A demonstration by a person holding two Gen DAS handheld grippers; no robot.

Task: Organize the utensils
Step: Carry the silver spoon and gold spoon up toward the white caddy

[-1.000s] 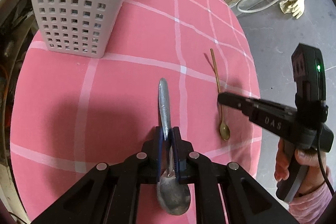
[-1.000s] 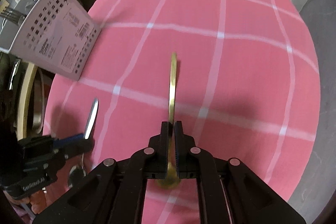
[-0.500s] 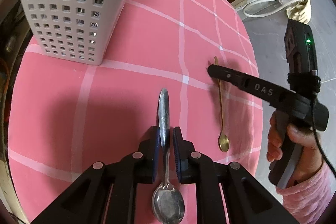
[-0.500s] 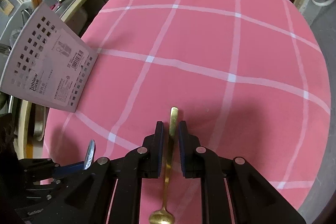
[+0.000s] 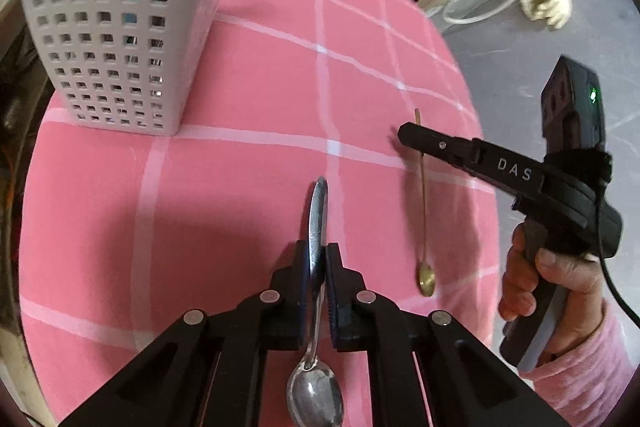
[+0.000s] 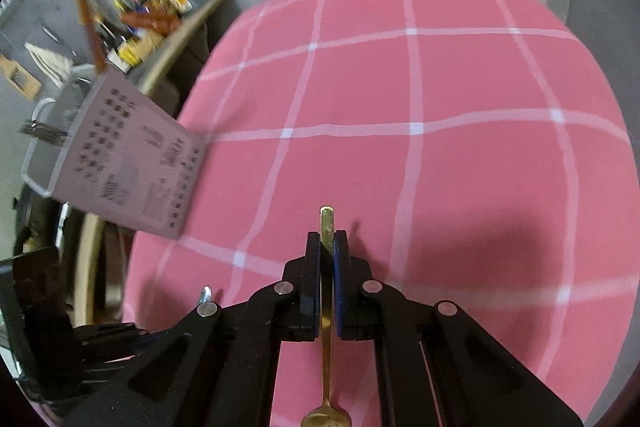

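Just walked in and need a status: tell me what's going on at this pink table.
A person is sorting utensils with a handheld gripper in each hand. The left gripper is closed on the handle of a silver spoon; the right gripper is closed on a thin gold spoon. The white perforated utensil holder stands on the pink checked tablecloth; neither spoon is in it yet.

Only one bit of text is actually readable here: "DAS" in white capital letters, on the side of the black right gripper (image 5: 408, 135), out past the right edge of the worktop. The perforated utensil basket (image 6: 132, 163) has printed stickers on its side facing the right wrist camera, but they're way too blurry to make out any words or numbers.
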